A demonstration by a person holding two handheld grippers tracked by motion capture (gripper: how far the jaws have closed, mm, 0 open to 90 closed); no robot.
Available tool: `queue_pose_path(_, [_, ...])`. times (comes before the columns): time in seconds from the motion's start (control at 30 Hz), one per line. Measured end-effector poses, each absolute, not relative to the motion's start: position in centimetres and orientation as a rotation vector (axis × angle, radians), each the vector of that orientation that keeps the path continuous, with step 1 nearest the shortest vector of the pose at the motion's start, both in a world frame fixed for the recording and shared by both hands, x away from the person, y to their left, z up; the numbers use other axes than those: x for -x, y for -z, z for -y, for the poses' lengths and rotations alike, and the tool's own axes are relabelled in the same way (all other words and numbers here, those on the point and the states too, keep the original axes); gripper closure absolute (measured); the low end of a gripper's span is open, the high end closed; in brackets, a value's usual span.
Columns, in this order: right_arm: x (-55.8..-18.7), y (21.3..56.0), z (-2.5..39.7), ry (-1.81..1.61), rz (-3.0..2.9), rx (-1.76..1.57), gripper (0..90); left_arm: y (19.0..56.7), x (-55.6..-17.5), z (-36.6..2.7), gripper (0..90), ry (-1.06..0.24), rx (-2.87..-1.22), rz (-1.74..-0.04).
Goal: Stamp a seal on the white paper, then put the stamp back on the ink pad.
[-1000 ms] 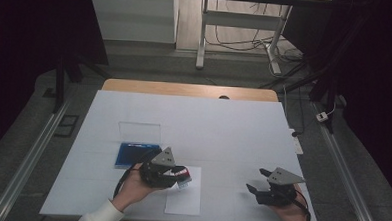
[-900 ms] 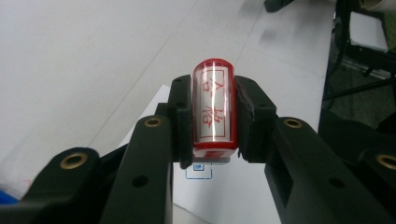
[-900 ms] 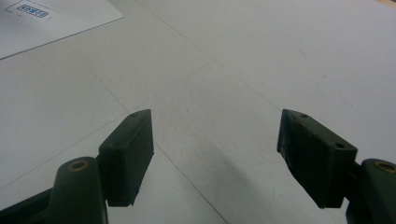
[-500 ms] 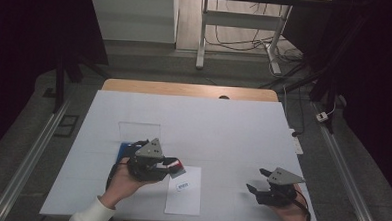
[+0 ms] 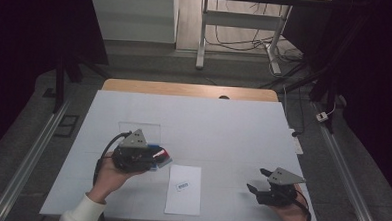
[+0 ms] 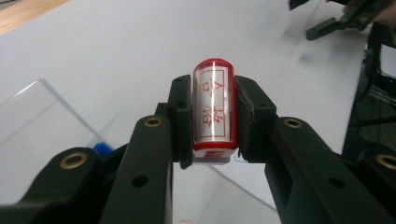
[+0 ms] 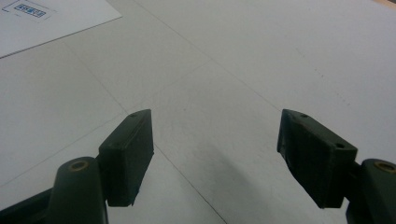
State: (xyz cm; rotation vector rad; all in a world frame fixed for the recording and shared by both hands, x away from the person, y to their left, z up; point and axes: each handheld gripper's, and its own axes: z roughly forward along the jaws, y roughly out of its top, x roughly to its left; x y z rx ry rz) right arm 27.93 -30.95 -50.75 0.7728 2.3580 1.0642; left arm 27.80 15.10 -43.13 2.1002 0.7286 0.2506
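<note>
My left gripper (image 5: 154,157) is shut on a round stamp (image 5: 163,154) and holds it above the table, left of a white paper sheet (image 5: 183,200). In the left gripper view the stamp (image 6: 213,93) is red and white with red characters, clamped between the jaws of the left gripper (image 6: 212,126). The sheet carries a small blue stamped mark (image 5: 182,186). My right gripper (image 5: 257,179) rests open near the front right, holding nothing. In the right gripper view the right gripper (image 7: 215,154) stands wide over bare table, with the sheet (image 7: 60,23) and its mark (image 7: 29,10) at the far left.
A clear box (image 5: 148,130) lies just behind the left gripper, and a bit of blue (image 6: 100,148) shows beside it. The white table cover (image 5: 223,131) ends at a wooden strip (image 5: 185,89) at the back. Metal rails (image 5: 26,158) run along both sides.
The left gripper has lifted off the paper sheet and moved left toward the clear box with the stamp, uncovering the blue mark. The right gripper has stayed put.
</note>
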Motion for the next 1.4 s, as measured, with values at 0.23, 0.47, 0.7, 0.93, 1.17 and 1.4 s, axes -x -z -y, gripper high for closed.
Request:
queue_pose_path(0.23, [-27.9, 50.7, 31.0, -1.065, -2.357, -0.77, 26.6, 43.5, -28.3, -16.6, 69.8, -0.263, -2.084, -0.786])
queue_pose_path(0.47, [-27.9, 50.8, 31.0, -1.07, -2.354, -0.775, 26.6, 44.0, -28.8, -17.6, 69.7, -0.283, -2.093, -0.836])
queue_pose_path(0.7, [-27.9, 50.8, 31.0, -1.063, -2.36, -0.775, 26.6, 45.2, -29.6, -18.8, 69.7, -0.318, -2.113, -0.917])
queue_pose_path(0.93, [-27.9, 50.9, 31.0, -1.065, -2.361, -0.778, 26.6, 46.3, -30.2, -19.8, 69.7, -0.333, -2.129, -0.981])
queue_pose_path(1.17, [-27.9, 50.9, 30.9, -1.06, -2.365, -0.777, 26.6, 48.1, -31.0, -20.4, 69.7, -0.359, -2.177, -1.054])
queue_pose_path(1.4, [-28.0, 51.0, 31.0, -1.057, -2.365, -0.778, 26.6, 49.0, -31.3, -20.5, 69.6, -0.393, -2.201, -1.083])
